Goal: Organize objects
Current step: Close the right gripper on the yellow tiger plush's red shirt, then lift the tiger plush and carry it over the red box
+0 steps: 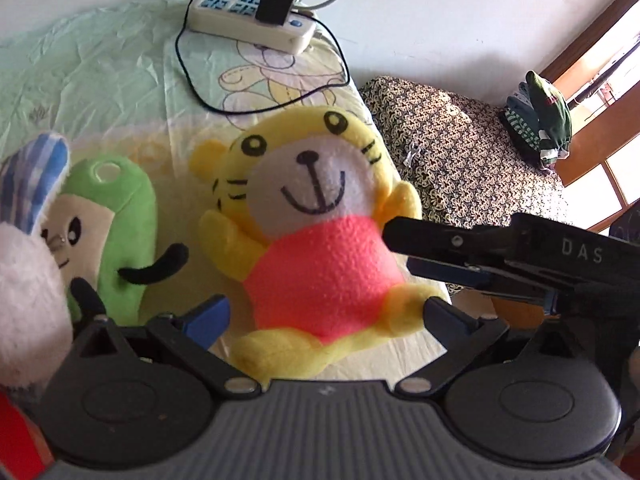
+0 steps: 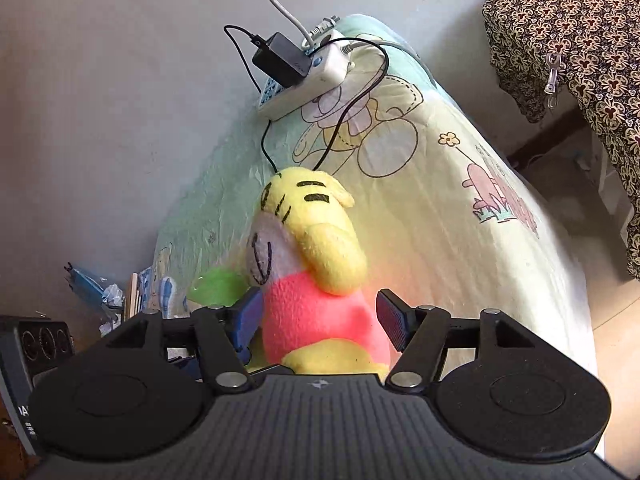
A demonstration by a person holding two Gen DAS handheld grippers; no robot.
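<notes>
A yellow tiger plush in a pink shirt (image 1: 316,216) lies on the bed sheet (image 1: 120,80). My left gripper (image 1: 328,316) is open, its fingers either side of the plush's lower body. My right gripper (image 2: 320,316) is open too, its blue pads close beside the pink belly of the same plush (image 2: 320,312); it reaches in from the right in the left wrist view (image 1: 400,252). A green plush (image 1: 120,220) lies left of the tiger. A white fluffy plush with a blue checked ear (image 1: 28,248) is at the far left.
A white power strip (image 1: 256,20) with a black adapter and black cable sits at the far end of the bed by the wall. A patterned brown cloth (image 1: 460,152) covers furniture to the right. Clutter lies beside the bed at left (image 2: 92,292).
</notes>
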